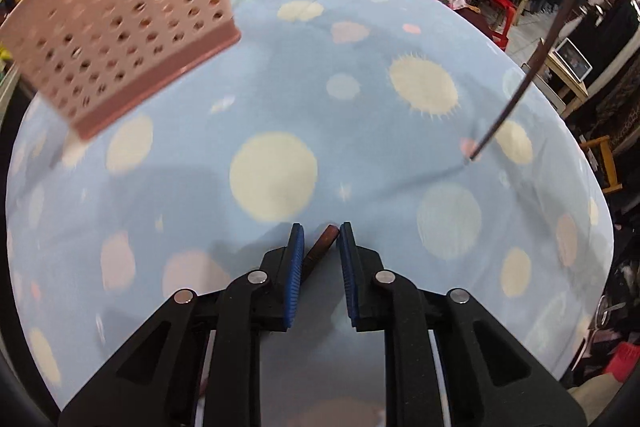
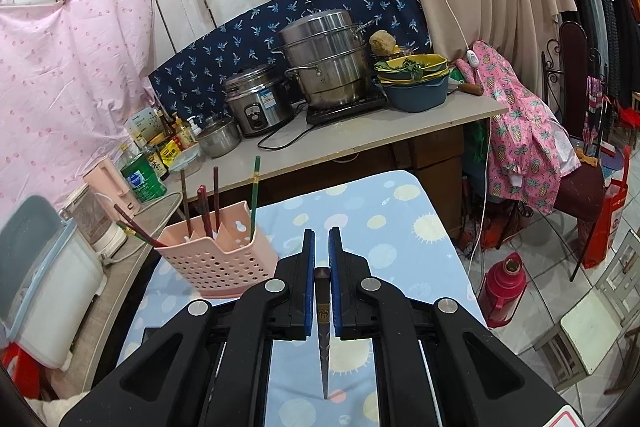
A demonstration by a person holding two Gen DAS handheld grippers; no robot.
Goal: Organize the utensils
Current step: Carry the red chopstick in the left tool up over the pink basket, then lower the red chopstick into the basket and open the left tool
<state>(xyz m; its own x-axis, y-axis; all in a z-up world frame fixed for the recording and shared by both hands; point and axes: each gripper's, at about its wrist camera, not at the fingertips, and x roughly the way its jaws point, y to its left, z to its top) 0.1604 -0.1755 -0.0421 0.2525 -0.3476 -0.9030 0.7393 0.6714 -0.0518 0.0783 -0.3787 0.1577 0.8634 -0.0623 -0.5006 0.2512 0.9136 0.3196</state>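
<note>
A pink perforated utensil holder (image 1: 120, 31) stands on the blue dotted tablecloth (image 1: 280, 99) at the far left; in the right wrist view the holder (image 2: 218, 259) contains several chopsticks (image 2: 216, 199). My left gripper (image 1: 320, 233) has a brown chopstick (image 1: 320, 247) between its jaws, touching the right pad, with a gap to the left pad. My right gripper (image 2: 321, 239) is shut on a dark chopstick (image 2: 323, 307) that points down at the cloth. That chopstick also shows in the left wrist view (image 1: 532, 67), its tip touching the cloth.
Behind the table a counter (image 2: 360, 143) carries a steel steamer pot (image 2: 324, 59), a rice cooker (image 2: 256, 99), bowls (image 2: 416, 79) and bottles (image 2: 160, 147). A red thermos (image 2: 502, 287) stands on the floor at the right, by chairs (image 2: 580, 187).
</note>
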